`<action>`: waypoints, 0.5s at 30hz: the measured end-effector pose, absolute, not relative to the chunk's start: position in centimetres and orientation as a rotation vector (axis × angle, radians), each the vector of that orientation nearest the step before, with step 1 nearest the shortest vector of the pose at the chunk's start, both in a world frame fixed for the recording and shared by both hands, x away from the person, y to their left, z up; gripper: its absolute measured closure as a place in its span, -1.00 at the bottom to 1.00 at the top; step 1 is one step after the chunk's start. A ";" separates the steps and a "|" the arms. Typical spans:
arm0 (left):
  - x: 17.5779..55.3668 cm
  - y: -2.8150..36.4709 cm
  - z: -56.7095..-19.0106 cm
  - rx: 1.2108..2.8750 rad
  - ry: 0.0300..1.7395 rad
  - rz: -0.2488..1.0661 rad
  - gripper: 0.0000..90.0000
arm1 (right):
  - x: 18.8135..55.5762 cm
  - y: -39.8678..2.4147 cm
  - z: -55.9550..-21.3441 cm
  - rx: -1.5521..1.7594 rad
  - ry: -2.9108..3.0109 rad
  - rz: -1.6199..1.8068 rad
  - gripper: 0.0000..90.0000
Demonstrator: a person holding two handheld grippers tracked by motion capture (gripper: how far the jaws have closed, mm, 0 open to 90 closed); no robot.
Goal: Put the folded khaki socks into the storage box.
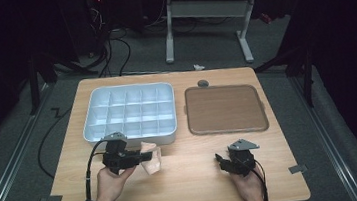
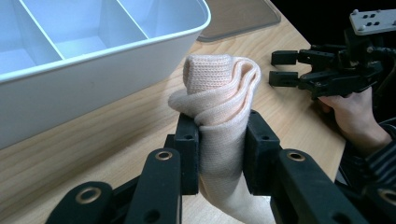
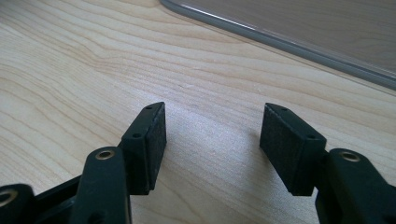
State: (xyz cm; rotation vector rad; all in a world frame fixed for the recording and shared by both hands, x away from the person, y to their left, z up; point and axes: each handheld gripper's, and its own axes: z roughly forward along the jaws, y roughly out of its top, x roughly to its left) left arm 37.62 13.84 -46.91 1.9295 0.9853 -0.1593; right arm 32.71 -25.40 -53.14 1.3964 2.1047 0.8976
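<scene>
My left claw [image 2: 219,144] pinches a folded peach cloth [image 2: 222,98], the knit bunched between both pads and standing up above them, lifted just off the bench [image 1: 190,179]. The cloth hangs at about six o'clock from the white divided tray [image 1: 130,113], just beside its near wall. My right claw [image 3: 212,135] rests low over bare wood at four o'clock from the cloth, well apart from it, jaws spread with nothing between them. The brown lid [image 1: 225,108] lies at twelve o'clock from that claw.
</scene>
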 end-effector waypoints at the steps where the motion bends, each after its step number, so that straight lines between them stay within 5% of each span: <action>1: 37.6 13.9 -46.9 1.931 0.986 -0.161 0.59 | 32.7 -25.4 -53.1 1.397 2.104 0.898 -0.08; 15: 38.5 15.3 -44.7 1.930 0.985 -0.107 0.58 | 32.7 -25.4 -53.1 1.394 2.104 0.897 -0.09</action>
